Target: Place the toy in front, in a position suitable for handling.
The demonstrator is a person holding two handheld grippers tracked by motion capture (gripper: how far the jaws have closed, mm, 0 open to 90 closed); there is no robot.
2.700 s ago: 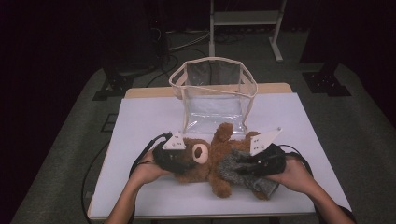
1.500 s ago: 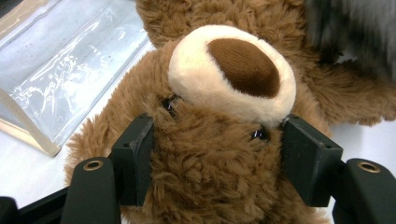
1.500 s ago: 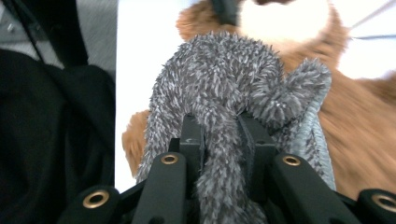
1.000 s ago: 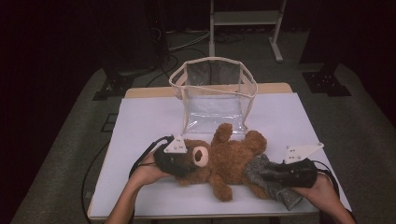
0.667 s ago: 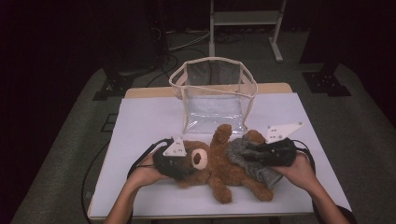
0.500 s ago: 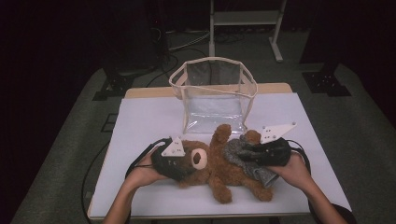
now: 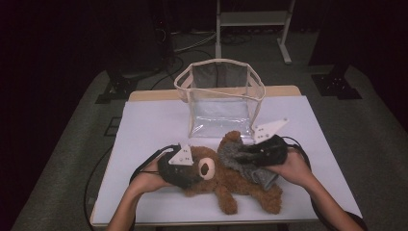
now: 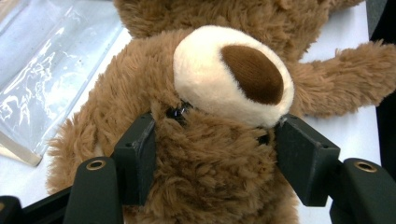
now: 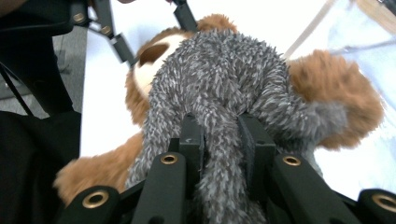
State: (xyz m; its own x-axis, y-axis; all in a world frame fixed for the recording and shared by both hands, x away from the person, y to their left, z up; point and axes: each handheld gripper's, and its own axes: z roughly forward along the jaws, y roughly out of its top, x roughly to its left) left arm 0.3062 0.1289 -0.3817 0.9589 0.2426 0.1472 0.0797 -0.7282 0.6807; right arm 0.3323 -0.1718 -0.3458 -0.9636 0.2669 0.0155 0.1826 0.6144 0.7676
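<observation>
A brown teddy bear (image 7: 226, 180) lies on the white surface (image 7: 144, 130) before a clear bag (image 7: 219, 98). The left gripper (image 8: 212, 154), jaws just closing, presses its head. The right gripper (image 9: 219, 140) is clamped on grey furry cloth (image 9: 224, 79) draped over the bear.

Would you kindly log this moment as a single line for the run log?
left hand-held gripper: shut on teddy bear head, just closing | right hand-held gripper: shut on grey cloth over bear | clear bag: upright behind
</observation>
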